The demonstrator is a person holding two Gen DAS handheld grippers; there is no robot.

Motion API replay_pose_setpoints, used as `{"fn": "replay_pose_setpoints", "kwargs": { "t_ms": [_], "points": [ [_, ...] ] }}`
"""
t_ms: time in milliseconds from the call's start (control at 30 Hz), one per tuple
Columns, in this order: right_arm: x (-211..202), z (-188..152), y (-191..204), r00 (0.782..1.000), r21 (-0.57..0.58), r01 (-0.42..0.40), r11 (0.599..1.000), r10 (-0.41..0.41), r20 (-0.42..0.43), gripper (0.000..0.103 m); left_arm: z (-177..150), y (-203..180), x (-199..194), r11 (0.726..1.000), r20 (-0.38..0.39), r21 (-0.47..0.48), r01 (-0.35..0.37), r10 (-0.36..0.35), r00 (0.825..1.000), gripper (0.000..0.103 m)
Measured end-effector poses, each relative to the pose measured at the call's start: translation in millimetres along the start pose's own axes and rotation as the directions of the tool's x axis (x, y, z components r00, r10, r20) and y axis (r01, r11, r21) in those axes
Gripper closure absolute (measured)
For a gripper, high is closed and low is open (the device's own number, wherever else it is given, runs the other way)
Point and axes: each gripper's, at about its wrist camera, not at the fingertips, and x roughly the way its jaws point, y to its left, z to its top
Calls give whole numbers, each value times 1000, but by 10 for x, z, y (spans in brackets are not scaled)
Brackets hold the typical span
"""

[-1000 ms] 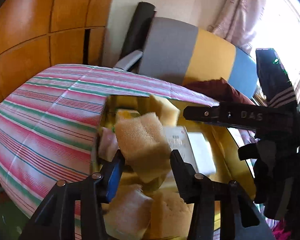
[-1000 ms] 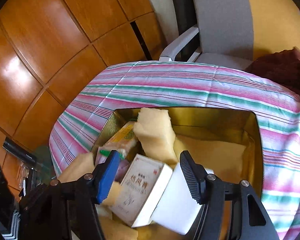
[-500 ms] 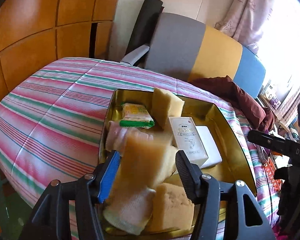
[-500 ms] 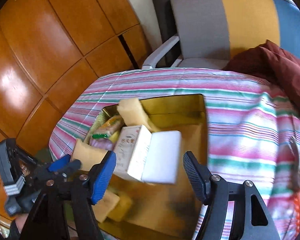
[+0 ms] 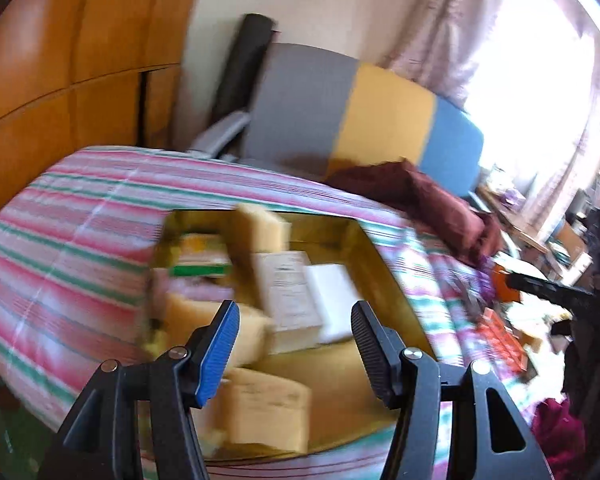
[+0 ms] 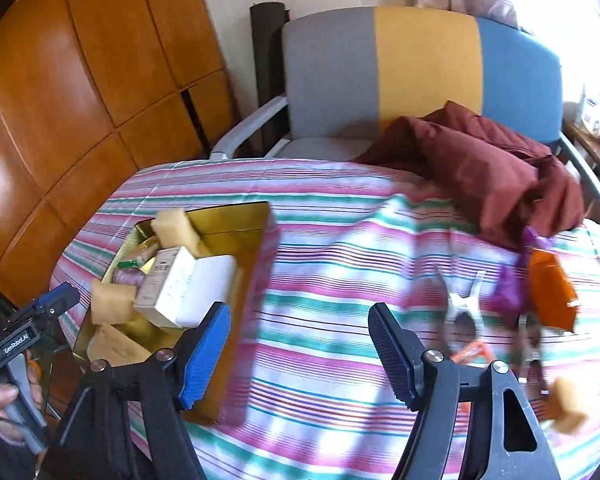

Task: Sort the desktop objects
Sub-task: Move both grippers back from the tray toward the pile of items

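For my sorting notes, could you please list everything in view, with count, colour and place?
tin tray: one, gold, left on the striped cloth
sponges: several, yellow, in the tray
boxes: two, white, in the tray
clip: one, white, on the cloth, right
wrapper: one, orange, far right
loose sponge: one, yellow, right edge
striped cloth: one, pink-green
chair: one, grey-yellow-blue, behind
left gripper: open, empty
right gripper: opening, empty

Motion blur smears the gold tray's [image 5: 364, 248] contents; printing on the white box [image 6: 172, 280] is unreadable.
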Motion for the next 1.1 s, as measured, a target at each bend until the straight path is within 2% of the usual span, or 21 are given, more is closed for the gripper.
{"fn": "replay_pose_setpoints", "kwargs": {
  "t_ms": [100, 167, 333, 433, 567, 633, 700, 733, 867, 1100],
  "points": [
    [-193, -4, -406, 999, 66, 32, 997, -33, 18, 29, -1, -266, 74, 998, -25, 53, 47, -45, 999, 44],
    [-325, -41, -773, 997, 153, 61, 986, -67, 31, 29, -5, -459, 143, 993, -52, 88, 83, -79, 996, 44],
    [-580, -263, -1568, 984, 318, 170, 933, -178, -3, 29, -41, -874, 331, 978, -122, 156, 142, -124, 985, 44],
    [-701, -470, -2043, 974, 438, 218, 872, -225, -38, 29, -77, -1139, 456, 965, -167, 192, 178, -147, 975, 44],
    [-816, -814, -2562, 961, 613, 255, 748, -267, -74, 29, -111, -1443, 565, 947, -200, 245, 207, -160, 967, 44],
    [-827, -905, -2726, 968, 691, 222, 688, -240, -71, 28, -126, -1588, 629, 937, -219, 266, 224, -168, 961, 44],
    [-807, -879, -2766, 964, 688, 234, 687, -254, -74, 28, -153, -1713, 684, 929, -236, 283, 240, -175, 956, 44],
    [-747, -863, -2762, 957, 672, 269, 690, -270, -105, 28, -171, -1771, 715, 924, -246, 291, 248, -178, 953, 44],
    [-542, -856, -2750, 947, 636, 318, 704, -266, -179, 28, -229, -1922, 837, 912, -286, 310, 270, -181, 941, 44],
    [-461, -947, -2796, 941, 634, 339, 695, -246, -233, 27, -300, -2071, 1040, 906, -340, 309, 291, -180, 923, 44]
  ]
}}
